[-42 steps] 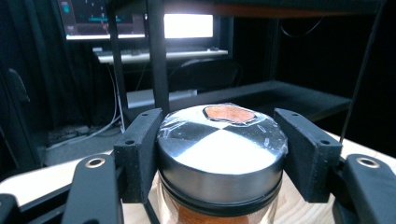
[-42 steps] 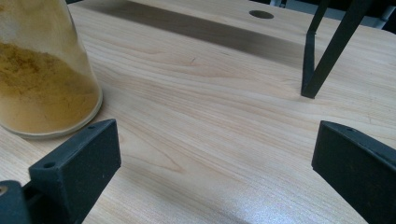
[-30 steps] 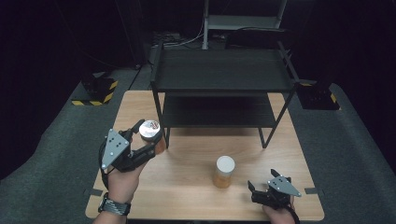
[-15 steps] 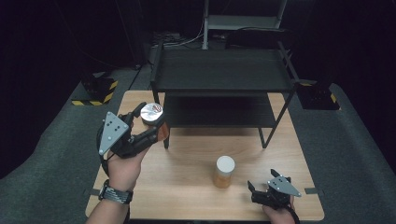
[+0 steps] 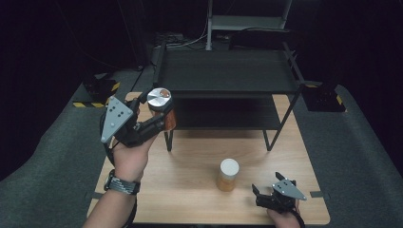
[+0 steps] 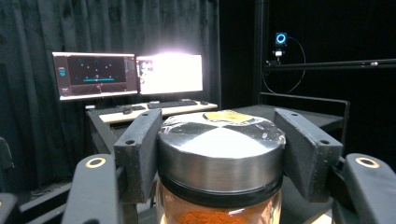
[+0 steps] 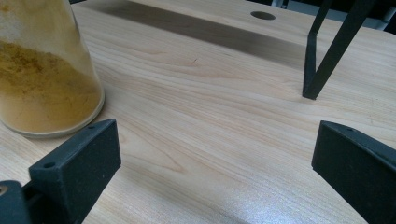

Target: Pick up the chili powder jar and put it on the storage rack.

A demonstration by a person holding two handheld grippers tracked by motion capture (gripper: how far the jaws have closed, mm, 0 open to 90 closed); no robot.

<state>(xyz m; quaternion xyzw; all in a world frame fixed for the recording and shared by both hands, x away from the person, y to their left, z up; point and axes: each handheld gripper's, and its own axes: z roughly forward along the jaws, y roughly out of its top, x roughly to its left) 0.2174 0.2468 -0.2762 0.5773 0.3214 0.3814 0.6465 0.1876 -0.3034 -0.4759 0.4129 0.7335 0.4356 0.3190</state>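
**A:** ok so what's the left gripper [image 5: 159, 114] doing? Looks like it's got something.

**B:** Yep, it's clamped on a jar with a silver lid [image 5: 160, 107], reddish-orange powder inside. In the left gripper view both pads press against the sides of the lid [image 6: 220, 154], one on each side, right at the top of the jar. Jaws are only as wide as that lid, nothing looser.

**A:** Is the jar sitting on anything?

**B:** Nope, it hangs in the gripper, up off the table [image 5: 199, 156], upright. Just beyond it is the black rack [image 5: 227, 71]; the jar sits right by the rack's near left corner, about level with the top shelf from the high view. Can't tell if it touches the rack.

**A:** And the right gripper [image 5: 270, 194]?

**B:** Low at the near right edge of the table, jaws spread apart, nothing between them. In the right gripper view you just see bare wood between the two pads.

**A:** Anything close to it?

**B:** The other jar, white lid, yellow powder [image 5: 228, 175]. It stands on the table just ahead and off to the left of the right gripper, near its left jaw but not touching. A rack leg [image 7: 327, 60] stands farther ahead on the right.
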